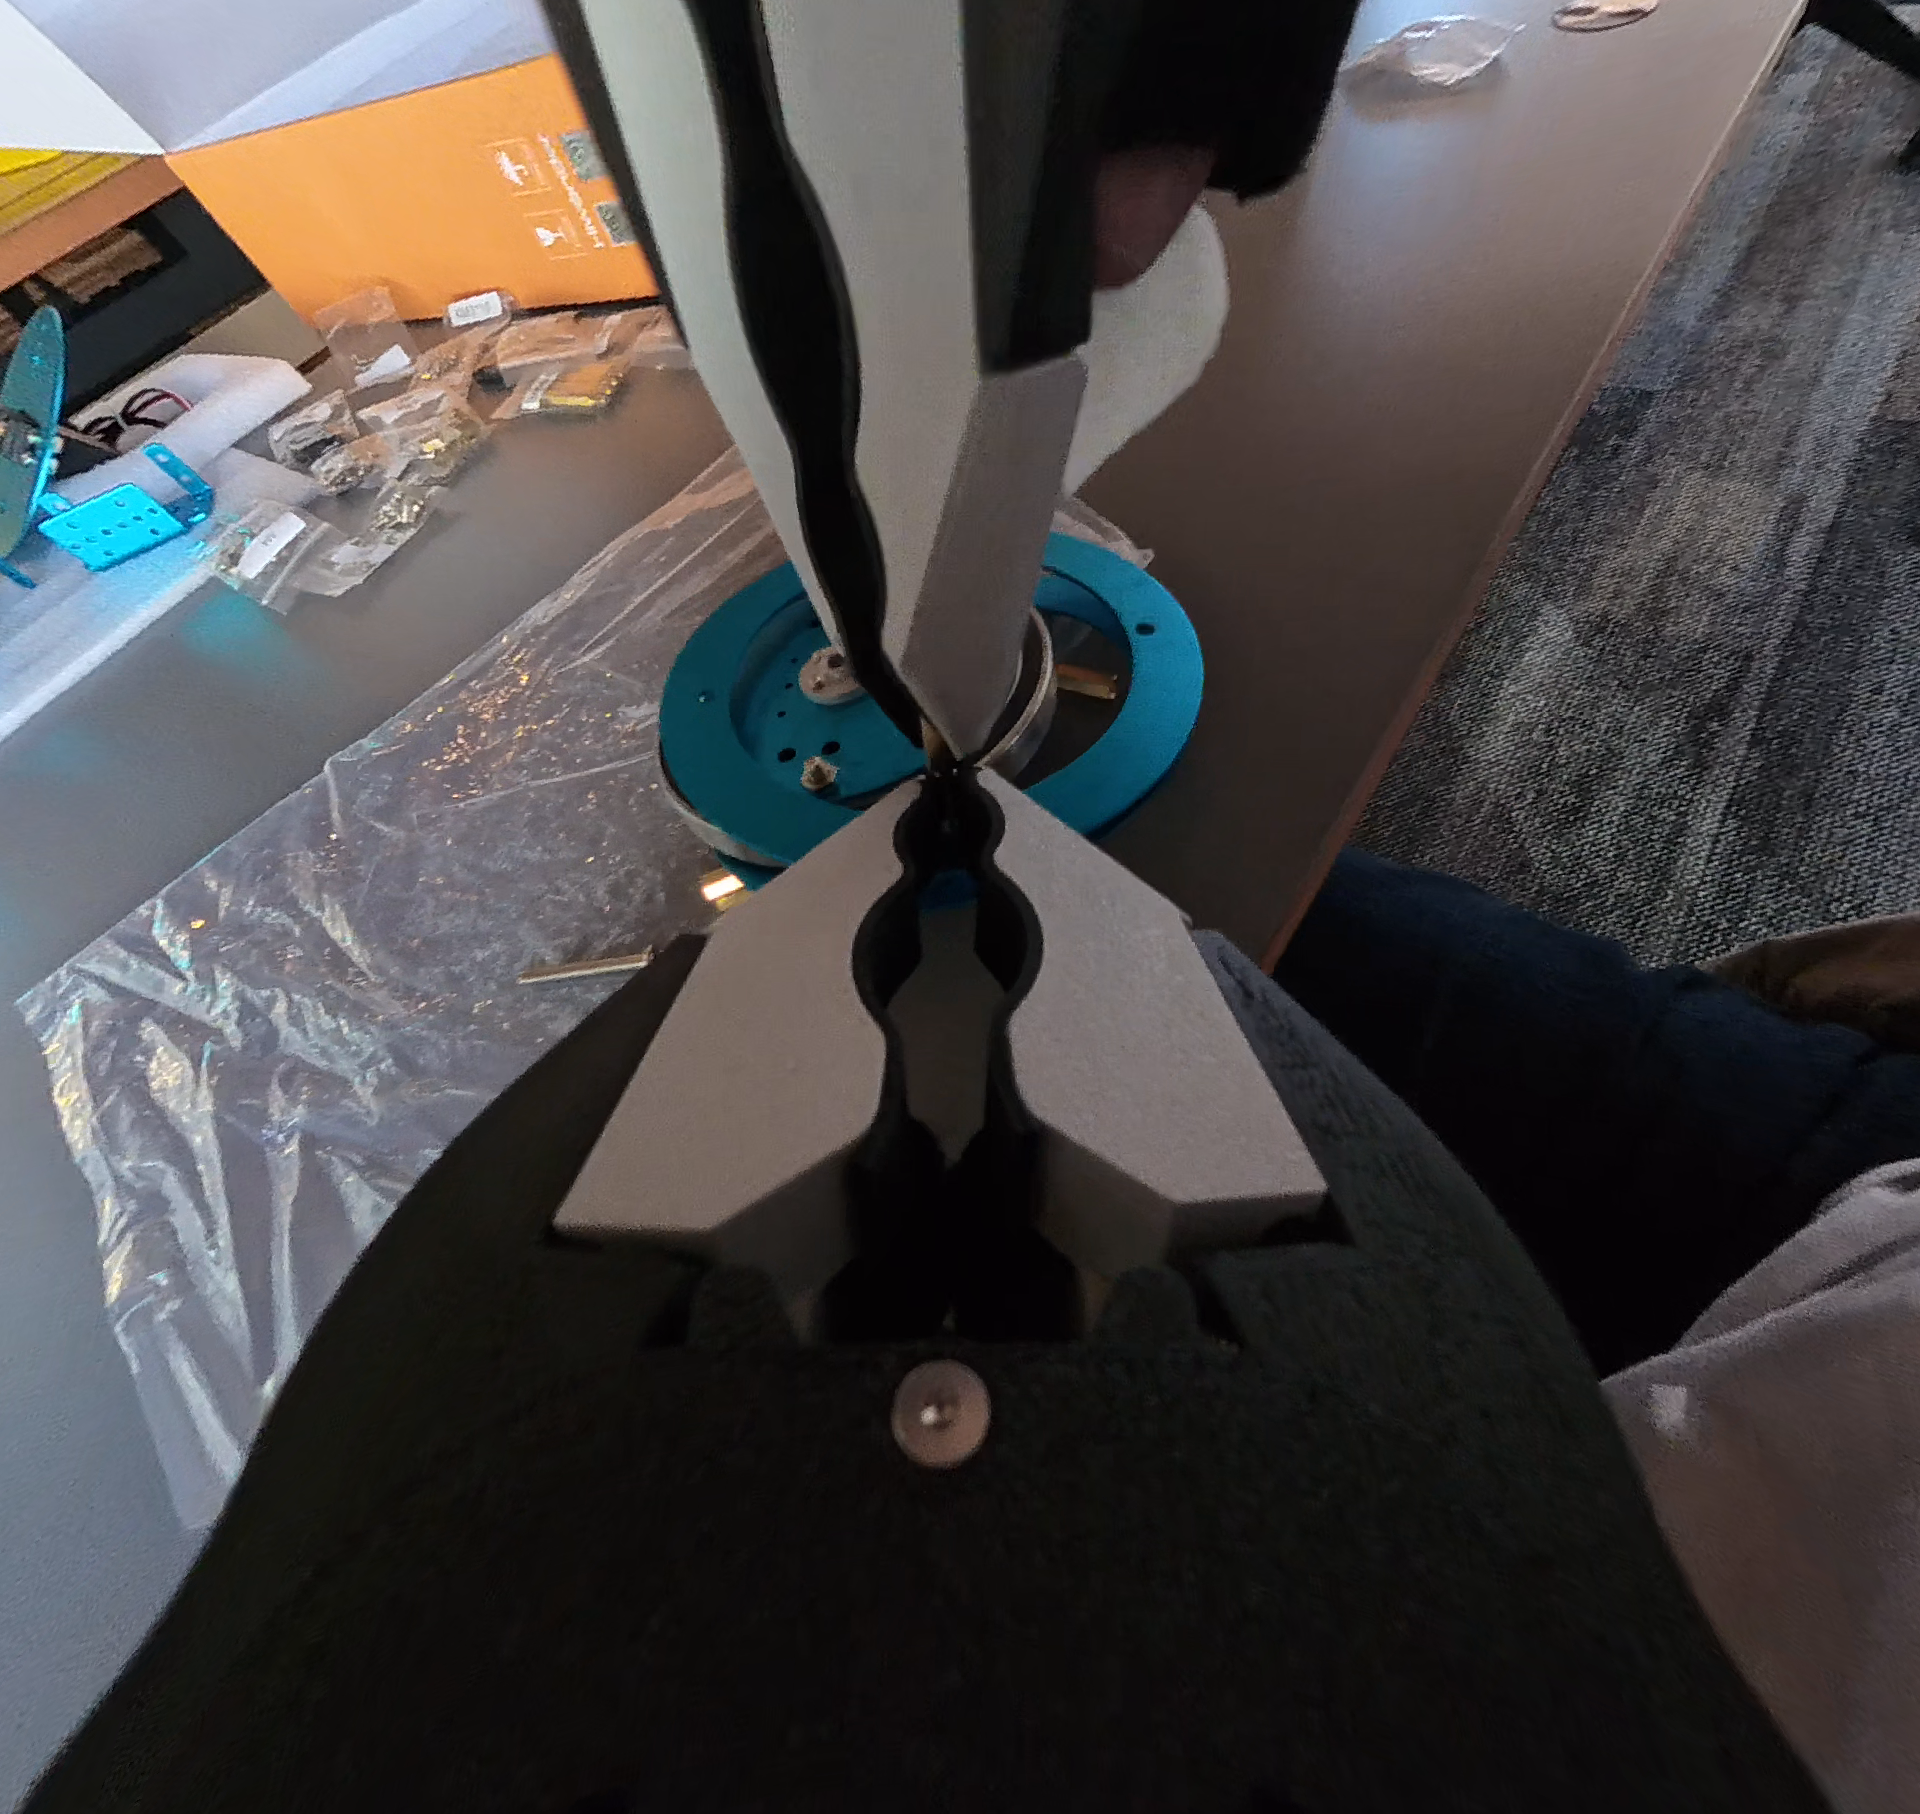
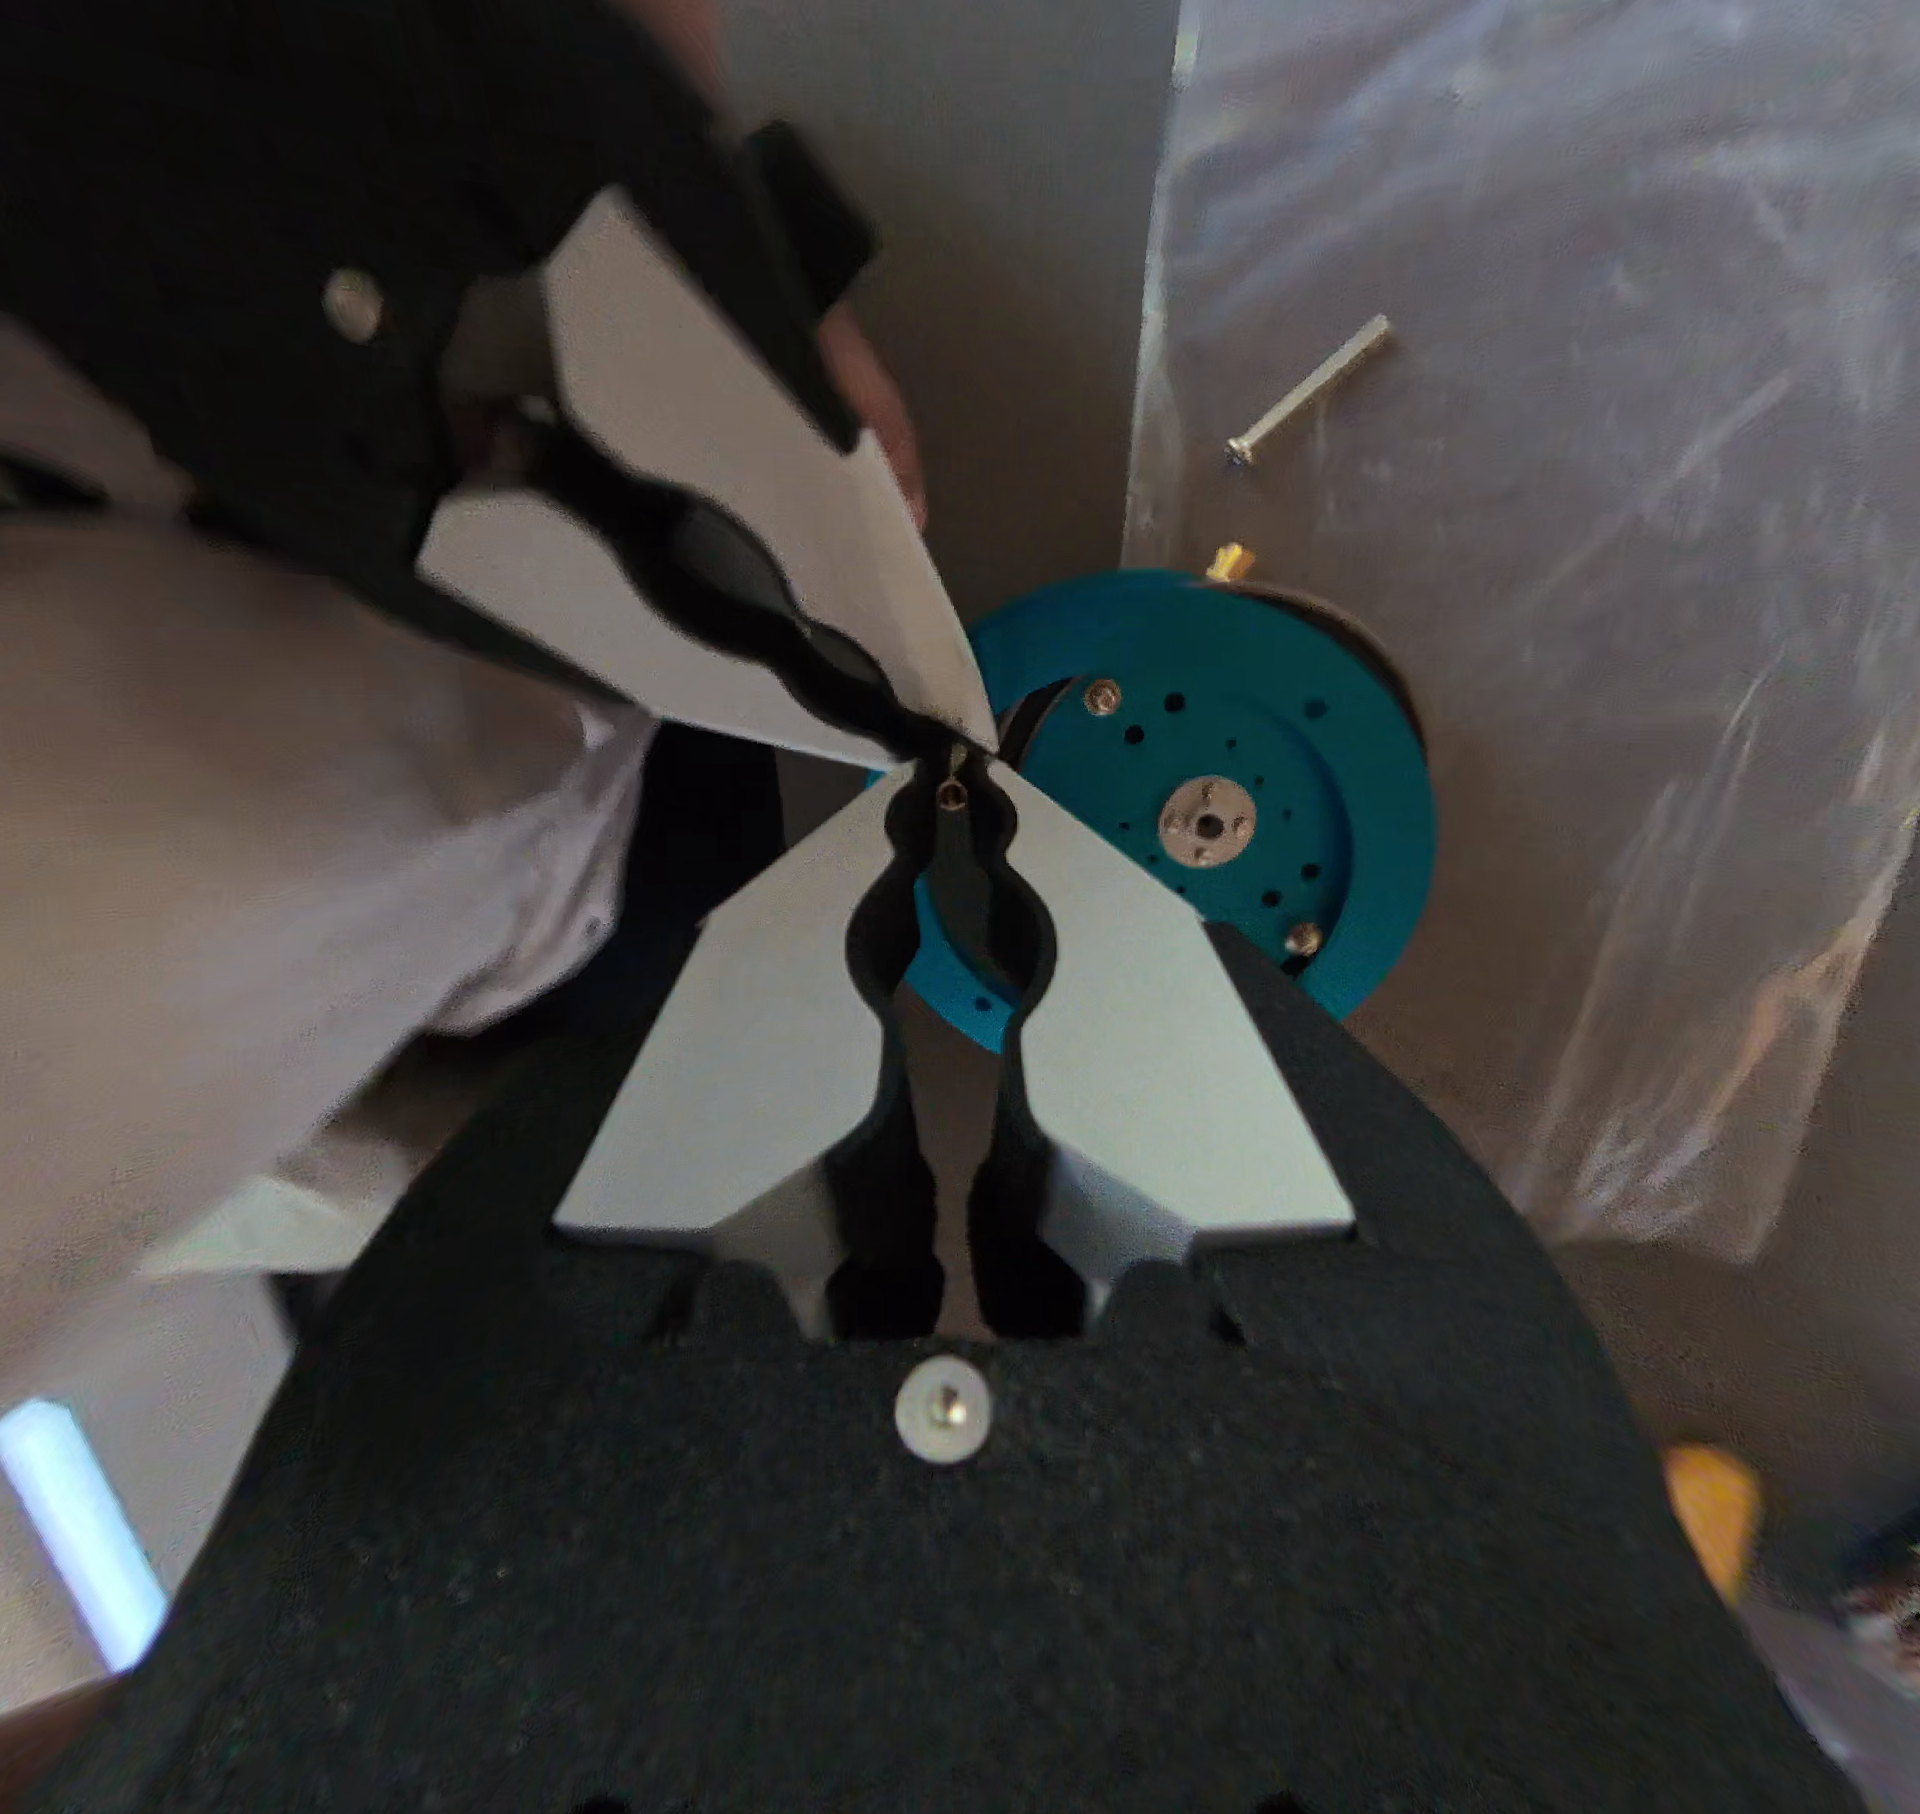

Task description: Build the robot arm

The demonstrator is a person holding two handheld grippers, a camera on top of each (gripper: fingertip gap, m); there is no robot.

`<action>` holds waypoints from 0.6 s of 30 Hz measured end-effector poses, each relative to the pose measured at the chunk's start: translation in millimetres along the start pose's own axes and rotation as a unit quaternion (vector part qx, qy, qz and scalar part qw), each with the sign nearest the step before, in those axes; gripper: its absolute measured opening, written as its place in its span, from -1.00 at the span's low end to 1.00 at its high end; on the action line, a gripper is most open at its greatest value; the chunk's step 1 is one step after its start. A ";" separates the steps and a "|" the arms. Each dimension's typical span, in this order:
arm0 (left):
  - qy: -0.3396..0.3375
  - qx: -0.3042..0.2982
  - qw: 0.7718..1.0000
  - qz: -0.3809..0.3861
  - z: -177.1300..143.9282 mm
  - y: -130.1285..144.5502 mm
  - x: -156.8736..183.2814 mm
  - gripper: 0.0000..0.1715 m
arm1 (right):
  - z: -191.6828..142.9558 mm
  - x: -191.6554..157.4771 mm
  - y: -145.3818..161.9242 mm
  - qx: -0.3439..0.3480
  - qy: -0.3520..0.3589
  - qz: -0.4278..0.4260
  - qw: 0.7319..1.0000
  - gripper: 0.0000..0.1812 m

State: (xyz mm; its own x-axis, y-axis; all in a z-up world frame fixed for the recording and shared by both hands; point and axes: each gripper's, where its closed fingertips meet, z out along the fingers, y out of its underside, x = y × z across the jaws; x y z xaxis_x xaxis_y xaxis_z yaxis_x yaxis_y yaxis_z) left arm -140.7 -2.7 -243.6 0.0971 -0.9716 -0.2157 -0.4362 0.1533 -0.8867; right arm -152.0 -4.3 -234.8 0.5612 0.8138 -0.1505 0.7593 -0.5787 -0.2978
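Meeting tip to tip over a blue wheel hub (image 1: 1127,715): left gripper (image 1: 948,777) and right gripper (image 2: 951,772), both with jaws pinched nearly closed. A small brass part (image 2: 949,796) sits between the right gripper's tips, so it looks clamped on that; the left gripper's tips meet at the same spot, but I can't tell whether it grips the part too or is just clenched against it. Hub lies flat near the table edge (image 1: 1455,684), partly on a clear plastic sheet (image 1: 343,912), with a silver centre boss (image 2: 1206,822) and small screws on its face. A long screw (image 2: 1307,391) lies on the sheet, well apart from the hub. Farther back: small clear bags of hardware (image 1: 384,476), blue perforated bracket (image 1: 120,528), then an orange box (image 1: 405,195). Bag contents too small to tell.
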 end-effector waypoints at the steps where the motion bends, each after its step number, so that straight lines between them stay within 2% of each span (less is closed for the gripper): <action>1: -0.005 -0.004 1.000 0.000 0.3 1.3 -1.4 -0.98 | 1.3 1.2 -0.7 0.000 0.001 0.054 0.999 -0.95; 4: -0.010 -0.010 1.000 0.003 0.7 3.0 -1.0 -0.98 | 2.9 0.2 0.2 -0.003 0.008 0.186 0.983 -0.95; 6: -0.014 -0.014 1.000 0.010 1.4 3.9 0.3 -0.98 | 4.0 -0.9 2.2 -0.004 0.016 0.279 0.960 -0.95; 8: -0.022 -0.017 0.999 0.019 2.3 4.5 1.7 -0.98 | 4.7 -1.7 4.5 -0.005 0.025 0.322 0.946 -0.95; 11: -0.022 -0.014 1.000 0.018 2.7 3.8 5.2 -0.97 | 4.1 -3.6 7.7 -0.009 0.042 0.326 0.944 -0.95; 14: -0.007 -0.001 1.000 -0.007 1.7 2.1 10.0 -0.97 | -0.1 -7.5 9.3 0.005 0.047 0.262 0.964 -0.93; 17: -0.007 0.002 1.000 -0.020 3.0 6.7 10.6 -0.97 | -12.3 -19.0 2.0 0.088 0.006 0.219 0.972 -0.58; 18: -0.007 0.005 1.000 -0.025 2.7 7.0 10.2 -0.97 | -18.1 -16.4 2.0 0.115 0.014 0.201 0.973 -0.57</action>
State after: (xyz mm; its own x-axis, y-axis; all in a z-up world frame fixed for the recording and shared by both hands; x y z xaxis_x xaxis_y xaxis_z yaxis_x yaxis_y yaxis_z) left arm -140.3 -11.1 -253.1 0.1317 -0.9752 -0.1776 -0.4223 0.1069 -0.9001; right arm -153.7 -19.8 -215.9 0.8090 0.5204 -0.2735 0.3845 -0.8203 -0.4234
